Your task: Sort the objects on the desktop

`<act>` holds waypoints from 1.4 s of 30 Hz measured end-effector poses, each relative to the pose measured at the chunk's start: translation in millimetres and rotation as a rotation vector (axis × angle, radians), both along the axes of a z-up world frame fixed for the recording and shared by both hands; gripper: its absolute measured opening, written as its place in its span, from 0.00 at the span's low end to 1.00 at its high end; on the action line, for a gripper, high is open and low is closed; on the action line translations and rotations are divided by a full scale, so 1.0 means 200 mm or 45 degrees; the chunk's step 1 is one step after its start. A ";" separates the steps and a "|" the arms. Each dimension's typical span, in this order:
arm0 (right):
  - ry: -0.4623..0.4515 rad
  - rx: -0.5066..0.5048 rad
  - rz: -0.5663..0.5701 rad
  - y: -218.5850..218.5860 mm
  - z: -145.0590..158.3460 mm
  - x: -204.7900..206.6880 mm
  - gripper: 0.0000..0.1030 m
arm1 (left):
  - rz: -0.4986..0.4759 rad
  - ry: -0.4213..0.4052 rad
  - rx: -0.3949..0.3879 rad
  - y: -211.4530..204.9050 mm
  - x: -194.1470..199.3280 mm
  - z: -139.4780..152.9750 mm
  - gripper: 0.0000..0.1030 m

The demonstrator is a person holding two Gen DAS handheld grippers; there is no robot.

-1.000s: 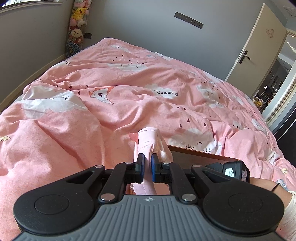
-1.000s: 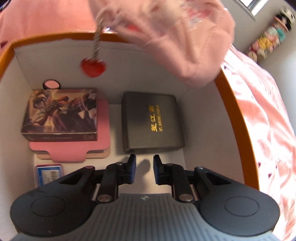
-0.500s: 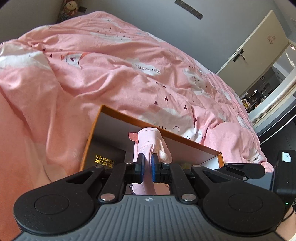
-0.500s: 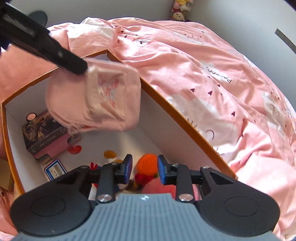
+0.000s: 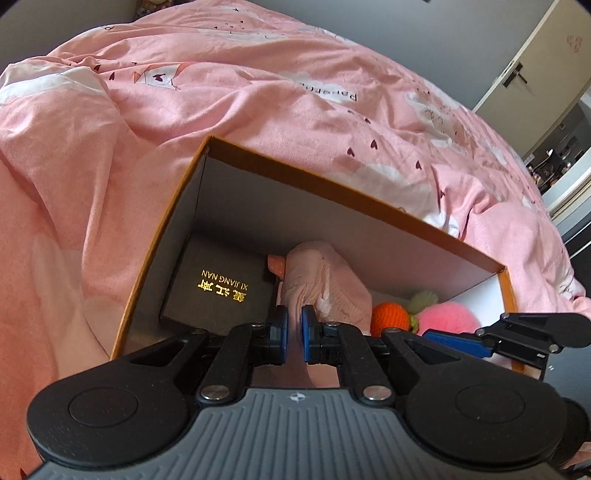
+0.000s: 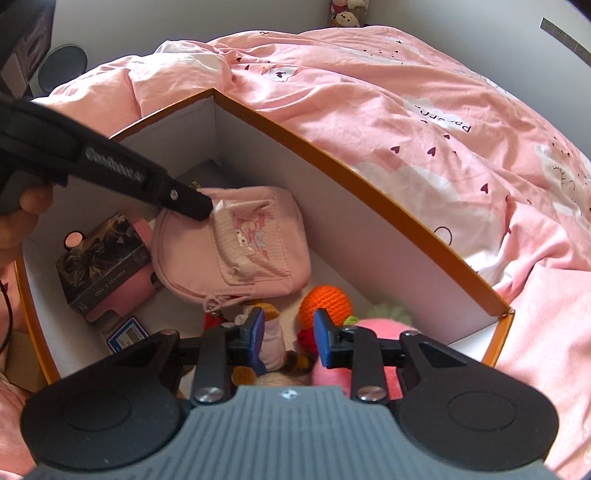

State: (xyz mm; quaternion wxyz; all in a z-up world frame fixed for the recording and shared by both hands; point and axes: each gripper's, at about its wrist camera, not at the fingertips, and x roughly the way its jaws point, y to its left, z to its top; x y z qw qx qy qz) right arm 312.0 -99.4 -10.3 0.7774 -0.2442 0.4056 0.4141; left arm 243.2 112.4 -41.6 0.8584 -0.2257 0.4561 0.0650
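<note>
Gold "XI JIANG NAN" shines on the one black case (image 5: 218, 284) in the orange-rimmed box's (image 5: 354, 192) far-left corner; left gripper (image 5: 294, 328) clenches the pink pouch (image 6: 240, 247) inside it; right gripper (image 6: 288, 332) gapes, empty.

Pink duvet (image 5: 258, 110), rumpled, printed with hearts, clouds and lettering. Cream door (image 5: 532, 62) with dark handle, at right. Plush toys (image 6: 345, 13) against the grey wall (image 5: 424, 29).
</note>
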 end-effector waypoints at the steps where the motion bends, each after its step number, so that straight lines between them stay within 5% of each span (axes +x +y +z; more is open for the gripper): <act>1: 0.024 0.008 -0.002 0.01 0.00 0.00 0.31 | -0.010 0.026 -0.001 -0.01 0.01 -0.02 0.08; 9: 0.159 -0.027 -0.054 0.07 -0.12 0.06 0.36 | -0.108 0.182 0.055 -0.06 0.05 -0.11 0.14; 16: 0.170 -0.065 0.012 0.08 -0.09 0.00 0.19 | -0.146 0.296 0.052 -0.06 0.08 -0.16 0.20; 29: 0.160 -0.087 -0.039 0.07 -0.10 0.00 0.14 | -0.178 0.333 0.068 -0.07 0.10 -0.16 0.21; 36: 0.136 -0.045 -0.073 0.04 -0.03 0.01 0.25 | -0.210 0.270 -0.029 0.00 0.02 -0.06 0.30; 42: 0.087 0.023 -0.043 0.11 0.01 -0.04 0.27 | -0.285 0.177 0.105 0.00 -0.03 0.10 0.30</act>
